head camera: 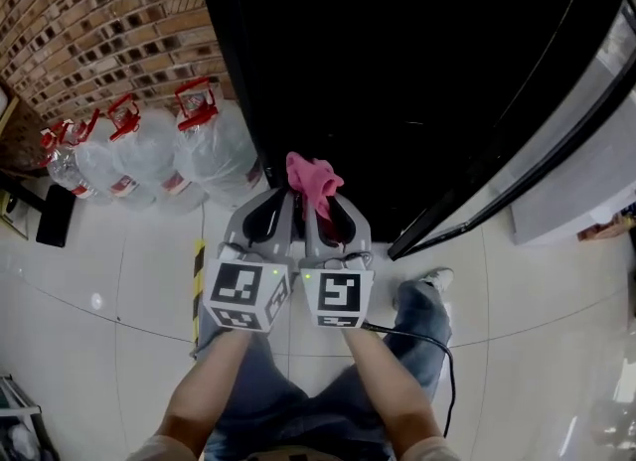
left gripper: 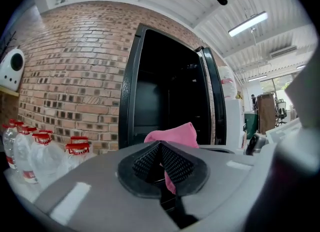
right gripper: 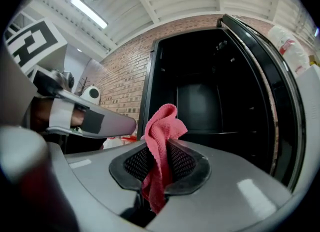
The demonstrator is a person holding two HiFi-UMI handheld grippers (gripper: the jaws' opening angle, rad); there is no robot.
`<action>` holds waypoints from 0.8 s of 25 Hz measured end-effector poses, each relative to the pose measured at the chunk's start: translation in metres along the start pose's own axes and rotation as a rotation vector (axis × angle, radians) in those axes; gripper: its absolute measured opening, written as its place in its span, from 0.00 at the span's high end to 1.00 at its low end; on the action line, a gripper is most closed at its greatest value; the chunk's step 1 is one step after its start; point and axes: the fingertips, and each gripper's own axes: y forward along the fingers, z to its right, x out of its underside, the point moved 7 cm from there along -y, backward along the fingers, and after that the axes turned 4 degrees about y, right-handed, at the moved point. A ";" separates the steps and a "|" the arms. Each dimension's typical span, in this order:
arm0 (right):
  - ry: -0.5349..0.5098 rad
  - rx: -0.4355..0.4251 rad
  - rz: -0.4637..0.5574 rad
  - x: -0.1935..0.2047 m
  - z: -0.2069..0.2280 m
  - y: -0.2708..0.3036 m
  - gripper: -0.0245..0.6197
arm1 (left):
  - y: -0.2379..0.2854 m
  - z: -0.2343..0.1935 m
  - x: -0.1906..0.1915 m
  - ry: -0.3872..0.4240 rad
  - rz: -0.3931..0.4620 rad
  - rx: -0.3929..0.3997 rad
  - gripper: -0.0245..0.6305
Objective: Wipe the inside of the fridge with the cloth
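Left gripper [head camera: 286, 196], right gripper [head camera: 316, 203]: grey plastic shells, black ribbed pads [right gripper: 182, 162]. Black-and-white marker cube [head camera: 243, 295] on each, small green light [head camera: 307, 276]. Black cable [head camera: 452, 389] off right one. Short sleeves, blue jeans [head camera: 298, 399], grey shoe [head camera: 435, 278].

Ceiling tubes [left gripper: 248, 23] above and right of the fridge [left gripper: 170, 101] are lighting my views brightly, while its inside is reading near black. Left of the fridge, floor tiles [head camera: 96, 301] are catching glare spots. Before it, the cloth [right gripper: 160, 126] is showing sharp; wide lenses are bending and darkening every edge.
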 end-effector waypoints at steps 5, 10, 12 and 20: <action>0.020 -0.021 -0.052 0.037 0.002 0.031 0.85 | 0.012 -0.009 0.025 0.004 -0.050 -0.027 0.97; 0.040 -0.011 -0.083 0.055 0.013 0.061 0.85 | 0.025 -0.016 0.036 -0.004 -0.078 -0.035 0.97; 0.066 -0.017 -0.089 0.061 0.015 0.069 0.85 | 0.026 -0.016 0.037 -0.010 -0.086 -0.033 0.97; 0.142 0.039 -0.104 0.072 0.040 0.114 0.85 | 0.042 -0.013 0.033 0.000 -0.096 -0.006 0.97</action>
